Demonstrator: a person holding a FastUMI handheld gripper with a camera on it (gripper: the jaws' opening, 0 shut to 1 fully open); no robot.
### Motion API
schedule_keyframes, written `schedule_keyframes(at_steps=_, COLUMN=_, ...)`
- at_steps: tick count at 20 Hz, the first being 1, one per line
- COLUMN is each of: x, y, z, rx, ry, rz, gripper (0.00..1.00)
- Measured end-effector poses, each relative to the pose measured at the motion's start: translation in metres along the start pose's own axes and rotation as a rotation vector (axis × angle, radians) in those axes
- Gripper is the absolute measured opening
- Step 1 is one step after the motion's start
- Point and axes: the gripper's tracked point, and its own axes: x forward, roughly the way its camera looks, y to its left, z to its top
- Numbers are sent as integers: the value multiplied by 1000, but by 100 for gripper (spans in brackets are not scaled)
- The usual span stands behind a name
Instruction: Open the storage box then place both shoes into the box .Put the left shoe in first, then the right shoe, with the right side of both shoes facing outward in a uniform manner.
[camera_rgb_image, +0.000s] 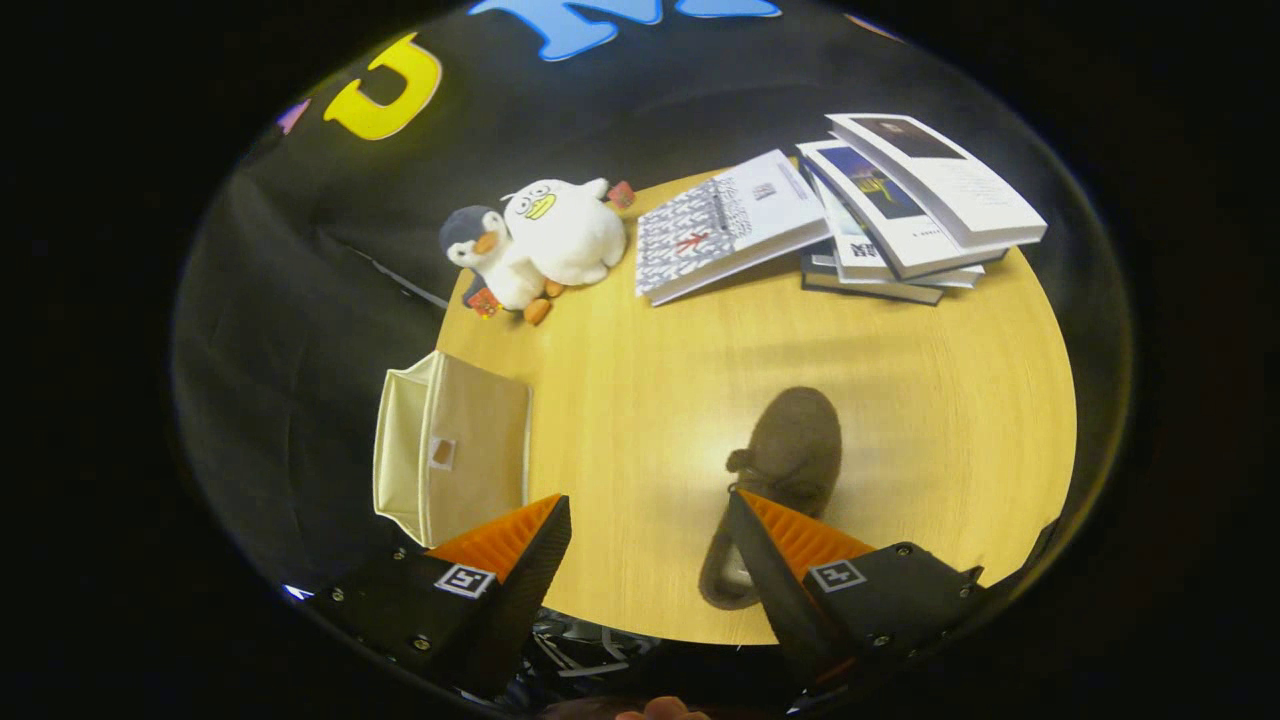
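A brown suede shoe (785, 460) lies on the round wooden table (930, 400), toe pointing away, its heel end partly hidden behind my right finger. A cream fabric storage box (455, 450) stands at the table's left edge, just beyond my left finger, its flap with a small tab facing up. My gripper (648, 510) hangs above the table's near edge, open, with bare tabletop between the fingers. Nothing is held.
Two plush toys, a white duck (565, 232) and a small penguin (490, 262), sit at the table's far left. An open book (725, 225) and a stack of books (910, 210) lie at the far side. Cables (585, 650) lie below the near edge.
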Motion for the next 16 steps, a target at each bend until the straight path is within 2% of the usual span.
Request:
schedule_keyframes(at_steps=8, x=14, y=-65, z=-26, rx=84, ry=56, rz=-62, gripper=98)
schedule_keyframes(at_steps=16, x=38, y=-98, z=-57, rx=62, ry=156, rz=-121, gripper=98)
